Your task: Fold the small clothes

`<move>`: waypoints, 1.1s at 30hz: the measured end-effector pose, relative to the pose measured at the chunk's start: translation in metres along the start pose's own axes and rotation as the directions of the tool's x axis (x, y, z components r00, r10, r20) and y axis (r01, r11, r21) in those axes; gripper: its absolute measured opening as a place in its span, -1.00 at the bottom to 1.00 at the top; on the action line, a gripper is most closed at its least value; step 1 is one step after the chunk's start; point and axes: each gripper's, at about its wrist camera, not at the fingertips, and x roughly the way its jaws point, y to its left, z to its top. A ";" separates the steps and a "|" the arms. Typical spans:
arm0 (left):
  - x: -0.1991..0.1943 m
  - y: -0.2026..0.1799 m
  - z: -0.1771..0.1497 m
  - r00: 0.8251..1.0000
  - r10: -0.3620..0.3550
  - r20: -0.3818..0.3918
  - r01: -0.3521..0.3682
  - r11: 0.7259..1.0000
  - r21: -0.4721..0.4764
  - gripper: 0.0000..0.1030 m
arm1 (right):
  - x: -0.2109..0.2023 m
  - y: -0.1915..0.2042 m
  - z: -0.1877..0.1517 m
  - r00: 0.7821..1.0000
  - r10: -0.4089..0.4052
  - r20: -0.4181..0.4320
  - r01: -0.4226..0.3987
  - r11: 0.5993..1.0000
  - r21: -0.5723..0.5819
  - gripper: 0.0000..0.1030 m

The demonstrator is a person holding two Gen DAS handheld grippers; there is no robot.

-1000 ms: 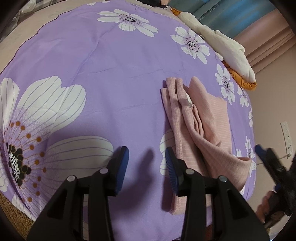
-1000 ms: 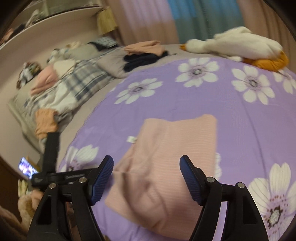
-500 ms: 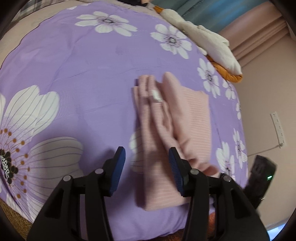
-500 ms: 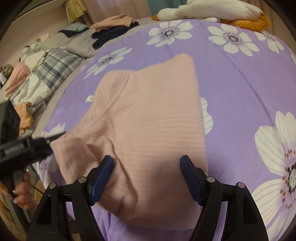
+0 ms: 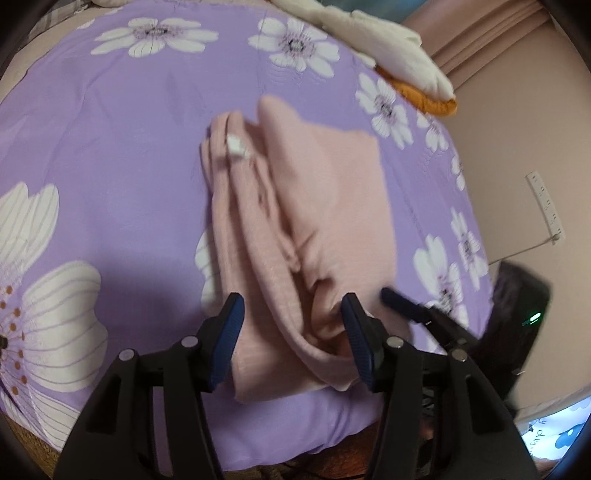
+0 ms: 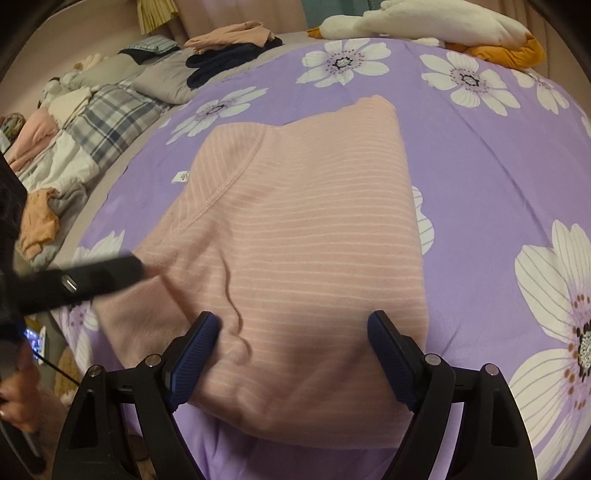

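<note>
A pink striped garment [image 5: 325, 206] lies partly folded on the purple flowered bedspread [image 5: 110, 122], with a white label [image 5: 236, 146] near its far end. My left gripper [image 5: 291, 328] is open, its jaws on either side of the garment's bunched near edge. My right gripper [image 6: 291, 347] is open over the near edge of the same garment [image 6: 314, 229], one blue pad [image 6: 192, 350] touching the cloth. The right gripper's finger [image 5: 402, 302] shows in the left wrist view; the left gripper's finger [image 6: 92, 277] shows in the right wrist view.
A white and orange plush toy [image 6: 443, 26] lies at the far end of the bed. Piles of clothes and plaid bedding [image 6: 107, 122] lie along the left side. The bed's near edge [image 5: 295, 435] is just below the garment. A wall with a power strip [image 5: 546, 199] is at right.
Both grippers have moved in toward the garment's near edge. The garment now fills more of both views and sits between each pair of open jaws.
</note>
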 end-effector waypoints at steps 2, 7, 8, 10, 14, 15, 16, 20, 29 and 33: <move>0.004 0.005 -0.003 0.999 0.033 -0.003 -0.033 0.999 -0.008 -0.07 | -0.001 0.000 -0.001 1.000 0.005 0.002 -0.005 1.000 0.005 0.62; 0.009 0.020 -0.013 0.995 0.099 -0.011 -0.099 0.995 -0.006 -0.01 | -0.004 -0.003 -0.001 1.000 0.023 0.002 -0.023 1.000 0.021 0.62; 0.010 0.023 -0.014 0.995 0.099 -0.013 -0.099 0.995 -0.007 0.02 | -0.005 -0.004 -0.001 1.000 0.030 0.001 -0.030 0.999 0.026 0.62; 0.010 0.026 -0.016 0.996 0.094 -0.006 -0.094 0.996 -0.003 0.02 | -0.008 -0.007 0.000 0.999 0.041 -0.001 -0.041 0.998 0.037 0.62; 0.005 0.030 -0.014 0.998 0.067 -0.016 -0.067 0.997 -0.034 0.07 | -0.021 -0.017 0.004 0.998 0.067 0.017 -0.068 0.995 0.075 0.62; 0.000 0.031 -0.012 0.998 0.062 -0.021 -0.063 0.997 -0.042 0.07 | -0.026 -0.022 0.006 0.997 0.070 0.032 -0.073 0.993 0.088 0.62; -0.007 0.031 -0.010 0.999 0.050 -0.013 -0.050 0.998 -0.049 0.08 | -0.031 -0.028 0.009 0.996 0.072 0.049 -0.076 0.992 0.102 0.62; -0.033 0.020 0.008 0.992 -0.087 0.096 0.091 0.995 -0.034 0.77 | -0.037 -0.059 0.022 0.992 0.100 0.076 -0.112 0.977 0.182 0.62; 0.026 0.016 0.033 1.000 -0.023 0.002 0.023 0.999 -0.038 0.75 | 0.004 -0.071 0.040 0.972 0.233 0.034 -0.234 0.934 0.271 0.58; 0.036 0.029 0.038 0.999 -0.052 0.006 0.052 0.996 -0.069 0.65 | 0.018 -0.066 0.041 0.978 0.207 0.005 -0.201 0.943 0.265 0.27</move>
